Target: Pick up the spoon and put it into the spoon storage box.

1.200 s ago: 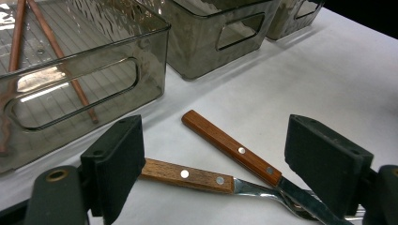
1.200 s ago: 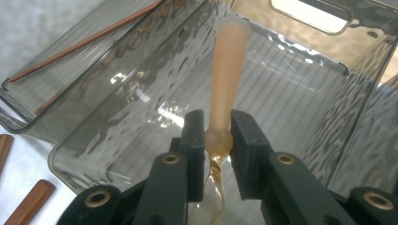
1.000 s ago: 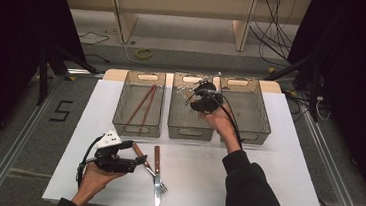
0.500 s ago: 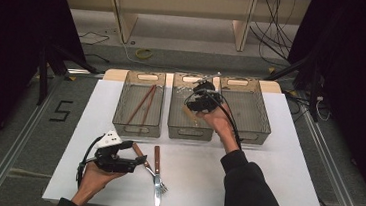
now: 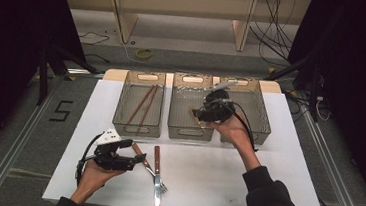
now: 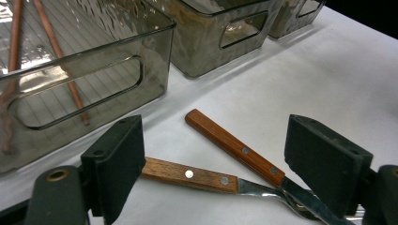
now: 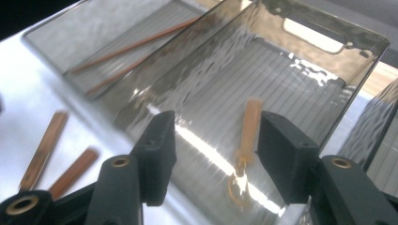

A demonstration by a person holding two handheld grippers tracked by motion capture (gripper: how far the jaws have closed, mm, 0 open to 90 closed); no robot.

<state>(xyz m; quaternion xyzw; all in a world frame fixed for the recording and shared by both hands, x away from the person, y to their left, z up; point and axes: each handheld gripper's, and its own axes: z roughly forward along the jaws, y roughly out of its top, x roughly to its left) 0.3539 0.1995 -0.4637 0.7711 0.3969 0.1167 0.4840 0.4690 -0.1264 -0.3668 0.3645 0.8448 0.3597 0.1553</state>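
Hovering over the middle bin [image 5: 190, 114], the right gripper [image 5: 205, 111] has its jaws apart with nothing between them, and they have just been opening; in the right gripper view a wooden-handled piece of cutlery [image 7: 248, 140] lies on the floor of that bin, blurry through the wavy plastic, and it sits past the jaws toward 12 o'clock, not touched by them; I cannot tell what kind of cutlery it is. On the white table [image 5: 265, 175] three clear bins stand in a row at the far side; the left bin [image 5: 140, 104] holds two brown chopsticks [image 5: 143, 105], and the right bin [image 5: 250, 109] is partly behind the right hand. Down at 7 o'clock on the table, the left gripper [image 6: 216, 173] rests low with its jaws spread wide, and nothing is pinched in them; between and just past the jaws lie a fork [image 6: 187, 174] and a knife [image 6: 234, 147], both with brown wooden handles with small metal dots; the two cross each other near their metal parts at about 5 o'clock in the left gripper view; from above, the fork [image 5: 148, 162] and the knife [image 5: 156, 173] lie near the front of the table, just beside the left gripper at its 3 o'clock side; a black cable trails from each gripper back toward the person's arm.
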